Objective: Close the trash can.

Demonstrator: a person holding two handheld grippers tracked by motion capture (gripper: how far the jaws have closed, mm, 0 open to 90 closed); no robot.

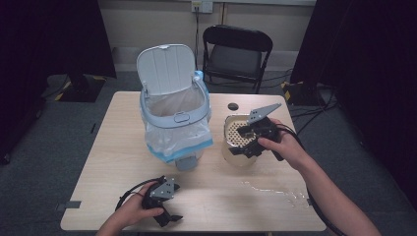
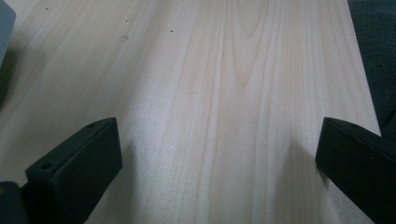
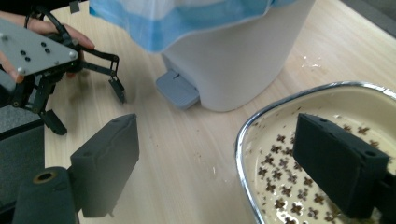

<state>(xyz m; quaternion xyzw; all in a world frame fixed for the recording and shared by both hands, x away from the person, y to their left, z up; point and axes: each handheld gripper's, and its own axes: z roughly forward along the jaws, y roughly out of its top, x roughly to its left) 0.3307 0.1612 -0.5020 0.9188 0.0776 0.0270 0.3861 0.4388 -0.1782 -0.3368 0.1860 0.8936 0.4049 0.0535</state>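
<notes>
The right tool (image 1: 244, 140) stands at the right centre of the high view, over the near-left rim of the strainer bowl (image 1: 231, 147). In the right gripper view one jaw sits inside the bowl above the perforated insert and the other outside, over the surface (image 3: 187, 154), so the metal rim (image 3: 243, 140) lies between them. The pads are not yet pressing on the rim; the jaws are half spread and released. This straddle suits a pinch on the rim, judged the step in hand.

The pedal bin (image 1: 174, 115) stands at upper centre with its lid (image 1: 164, 66) raised and its liner (image 1: 172, 140) folded over the edge, ready to receive the bowl's residue. A wet patch (image 1: 275, 191) lies at lower right.

The left tool (image 1: 167, 209), at lower left, rests with jaws wide apart and empty, clear of the work.
</notes>
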